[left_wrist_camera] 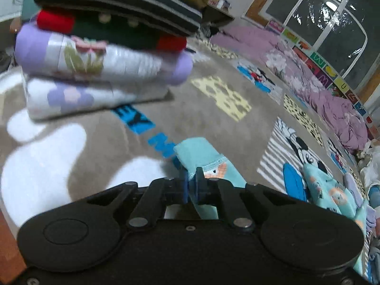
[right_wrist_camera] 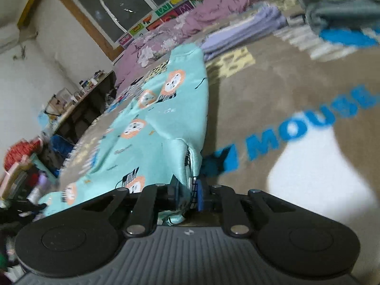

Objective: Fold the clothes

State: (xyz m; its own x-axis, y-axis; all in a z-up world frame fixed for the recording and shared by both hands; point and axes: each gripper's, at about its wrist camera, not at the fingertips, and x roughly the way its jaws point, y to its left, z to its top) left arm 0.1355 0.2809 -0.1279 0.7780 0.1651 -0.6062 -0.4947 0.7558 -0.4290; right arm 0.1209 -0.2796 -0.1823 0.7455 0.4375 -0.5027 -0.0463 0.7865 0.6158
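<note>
Pinching the turquoise garment (right_wrist_camera: 152, 118) at two spots, the left gripper (left_wrist_camera: 192, 185) and right gripper (right_wrist_camera: 188, 194) each stand nearly closed on a fold of its cloth. It stretches above the carpet (left_wrist_camera: 99, 128). A stack of folded clothes (left_wrist_camera: 102, 47) sits beyond the left gripper, bare carpet between them.

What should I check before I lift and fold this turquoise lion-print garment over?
1. Left gripper clamped on the turquoise garment: ok, fabric pinched between its shut fingers.
2. Right gripper clamped on the same garment: ok, an edge is pinched.
3. Cloth between the two grips free of twists: cannot tell, neither view shows the whole span.
4. Carpet ahead bare for laying it down: ok in the left wrist view.
5. Stack of folded clothes clear of the garment: ok, it sits apart.
</note>
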